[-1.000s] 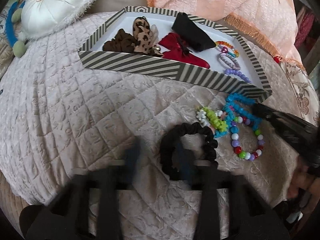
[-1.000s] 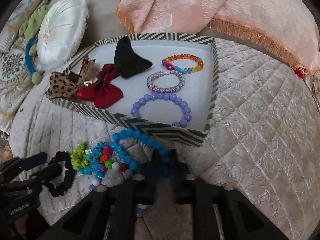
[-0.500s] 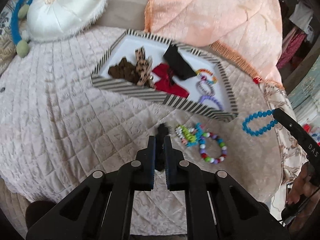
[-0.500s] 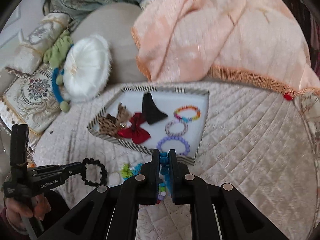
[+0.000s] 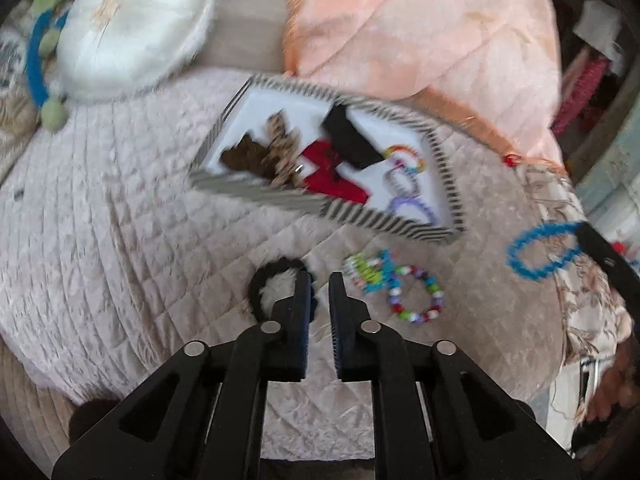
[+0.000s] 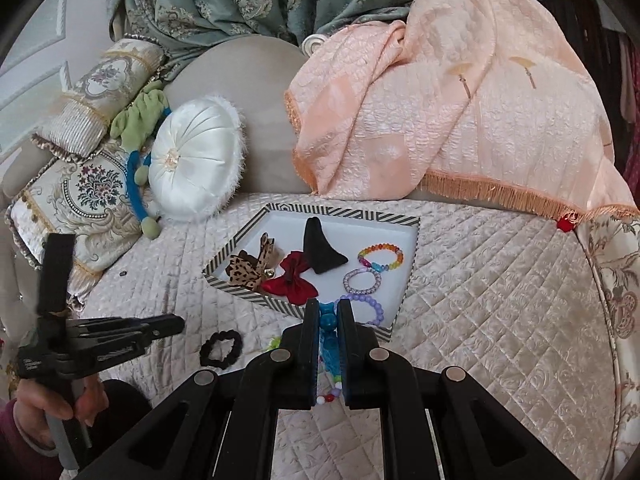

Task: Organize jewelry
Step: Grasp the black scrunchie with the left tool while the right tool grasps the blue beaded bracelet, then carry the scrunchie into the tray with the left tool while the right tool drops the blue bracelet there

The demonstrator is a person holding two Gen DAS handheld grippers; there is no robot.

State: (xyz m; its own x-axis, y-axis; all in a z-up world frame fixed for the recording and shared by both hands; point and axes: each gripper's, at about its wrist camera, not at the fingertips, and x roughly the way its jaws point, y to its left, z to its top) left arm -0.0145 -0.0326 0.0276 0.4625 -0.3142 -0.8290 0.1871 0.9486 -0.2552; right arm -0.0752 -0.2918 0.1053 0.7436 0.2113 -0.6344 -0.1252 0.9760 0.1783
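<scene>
My right gripper [image 6: 328, 312] is shut on a blue bead bracelet [image 6: 327, 320], held above the bed near the tray's front edge; the bracelet hangs as a loop in the left wrist view [image 5: 540, 252]. My left gripper [image 5: 318, 280] is slightly open and empty, above a black scrunchie [image 5: 276, 276] that lies on the quilt; the scrunchie also shows in the right wrist view [image 6: 221, 348]. The striped tray [image 6: 248, 300] holds hair bows [image 6: 294, 280], a black clip and three bracelets [image 6: 362, 280]. A multicolour bead bracelet [image 5: 416, 296] and a green-blue one [image 5: 368, 268] lie on the quilt.
A white round cushion [image 6: 196, 164], patterned pillows [image 6: 80, 184] and a blue-green plush string lie at the left. A peach blanket [image 6: 440, 112] is draped behind the tray. The quilted bedspread [image 6: 500, 320] stretches to the right.
My left gripper has let go of the black scrunchie, which now lies on the quilt, and its jaws have parted. My right gripper has lifted higher with the blue bracelet.
</scene>
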